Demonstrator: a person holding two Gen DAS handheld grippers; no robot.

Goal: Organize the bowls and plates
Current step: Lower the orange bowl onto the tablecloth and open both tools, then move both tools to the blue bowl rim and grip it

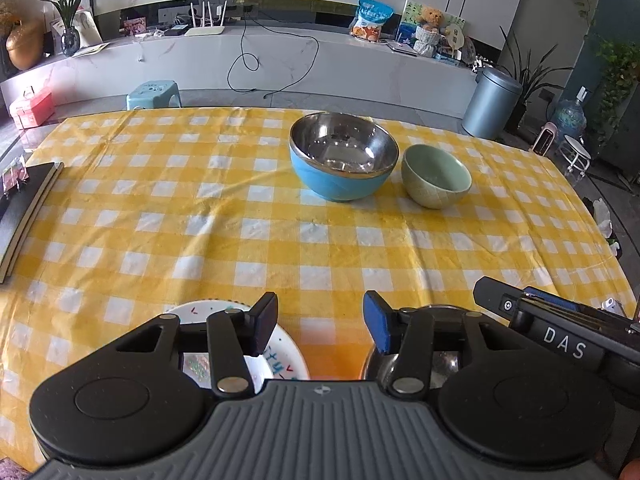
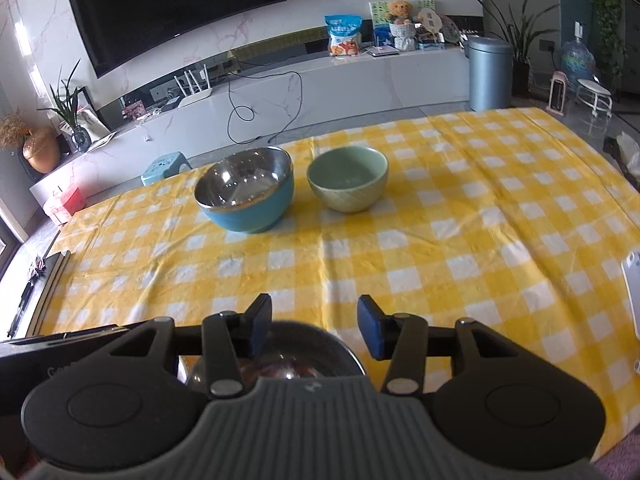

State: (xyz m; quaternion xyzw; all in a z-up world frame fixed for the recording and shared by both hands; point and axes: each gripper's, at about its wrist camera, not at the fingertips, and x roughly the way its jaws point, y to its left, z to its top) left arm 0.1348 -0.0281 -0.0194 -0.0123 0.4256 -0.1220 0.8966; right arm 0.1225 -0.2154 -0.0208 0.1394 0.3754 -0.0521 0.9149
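Note:
A blue bowl with a steel inside (image 1: 343,158) (image 2: 246,189) stands at the far side of the yellow checked table, a green bowl (image 1: 436,176) (image 2: 347,179) just right of it. Near the front edge lie a white plate with coloured marks (image 1: 280,354) and, to its right, a steel bowl (image 1: 444,360) (image 2: 280,354). My left gripper (image 1: 320,324) is open above the bare cloth between plate and steel bowl, holding nothing. My right gripper (image 2: 314,326) is open over the steel bowl's far rim, its pads clear of it. The right gripper's body (image 1: 560,332) shows in the left wrist view.
A dark board (image 1: 24,216) (image 2: 38,292) lies along the table's left edge. A white flat object (image 2: 632,292) sits at the right edge. Beyond the table are a blue stool (image 1: 154,94), a grey bin (image 1: 494,104) and a low TV bench.

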